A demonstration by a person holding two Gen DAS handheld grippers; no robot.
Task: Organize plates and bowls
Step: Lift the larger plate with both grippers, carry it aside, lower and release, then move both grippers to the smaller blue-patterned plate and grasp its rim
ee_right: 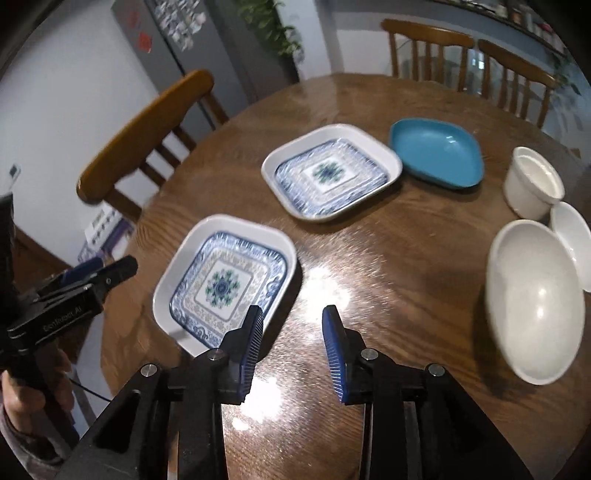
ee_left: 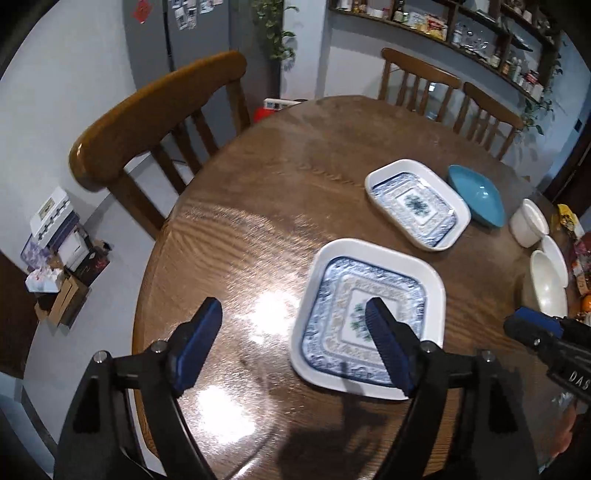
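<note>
Two square white plates with blue patterns lie on the round wooden table (ee_left: 258, 192). The near plate (ee_left: 369, 314) (ee_right: 225, 277) lies just ahead of both grippers; the far plate (ee_left: 417, 203) (ee_right: 330, 171) lies beyond it. A teal dish (ee_left: 476, 194) (ee_right: 436, 151) sits beside the far plate. A white cup (ee_left: 528, 223) (ee_right: 532, 184), a large white bowl (ee_left: 548, 284) (ee_right: 535, 302) and a small white dish (ee_right: 572, 243) stand at the right. My left gripper (ee_left: 293, 314) is open and empty, its right finger over the near plate. My right gripper (ee_right: 291, 317) is open and empty above bare table.
Wooden chairs (ee_left: 155, 122) (ee_right: 428, 44) stand around the table. Snack packets (ee_left: 576, 240) lie at the table's right edge. Boxes (ee_left: 55, 258) sit on the floor at left. A fridge (ee_left: 184, 37) and wall shelves (ee_left: 461, 29) are behind.
</note>
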